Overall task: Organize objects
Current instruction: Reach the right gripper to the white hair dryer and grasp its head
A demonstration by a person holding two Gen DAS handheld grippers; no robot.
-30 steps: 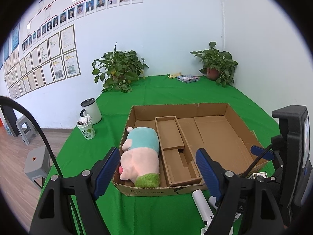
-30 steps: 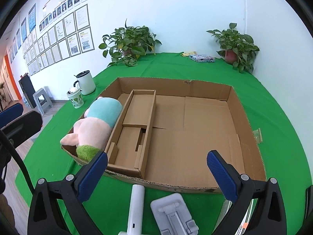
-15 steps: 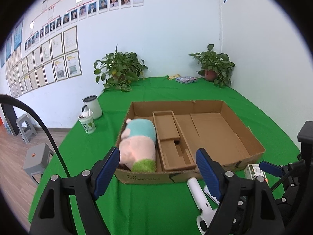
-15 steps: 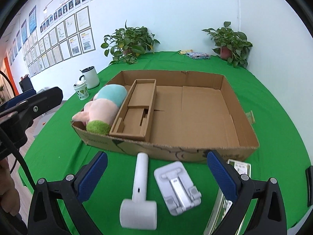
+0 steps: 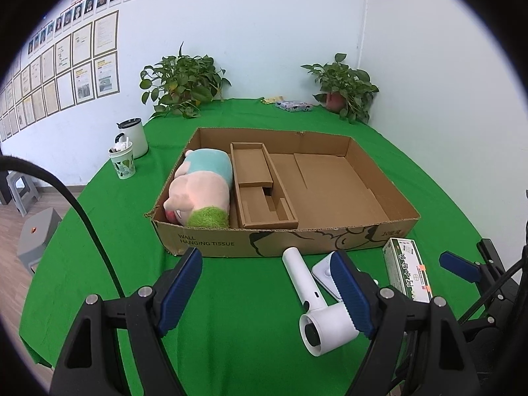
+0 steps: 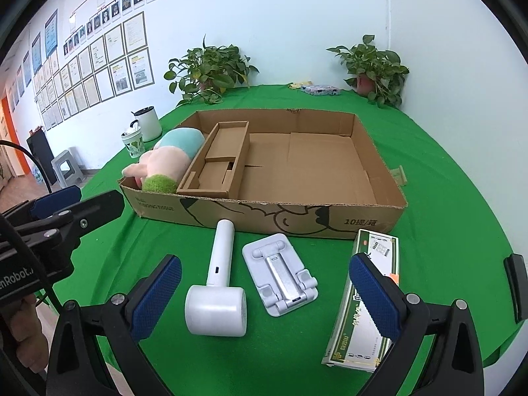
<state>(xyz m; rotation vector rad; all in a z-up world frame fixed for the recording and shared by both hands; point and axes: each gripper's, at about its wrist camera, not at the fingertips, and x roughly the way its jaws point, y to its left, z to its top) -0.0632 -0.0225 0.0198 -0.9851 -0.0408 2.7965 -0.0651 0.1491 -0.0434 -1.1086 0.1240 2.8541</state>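
Note:
A shallow cardboard box (image 5: 379,234) (image 6: 297,217) sits on the green table, with a plush pig (image 5: 201,188) (image 6: 165,161) in its left compartment. In front of it lie a white hair dryer (image 5: 313,300) (image 6: 219,280), a white folding phone stand (image 6: 280,274) (image 5: 321,270) and a green-and-white carton (image 6: 366,293) (image 5: 407,269). My left gripper (image 5: 267,293) is open and empty, just left of the dryer. My right gripper (image 6: 265,297) is open and empty, its fingers straddling the dryer and stand.
A white kettle (image 5: 133,137) and a patterned cup (image 5: 122,161) stand left of the box. Two potted plants (image 5: 184,85) (image 5: 343,87) and a small packet (image 5: 293,105) sit at the table's far edge. Grey stools (image 5: 36,231) stand off the left side.
Both grippers have pulled back from over the box toward the table's front edge. The hair dryer, phone stand and carton have come fully into view. Nothing was grasped.

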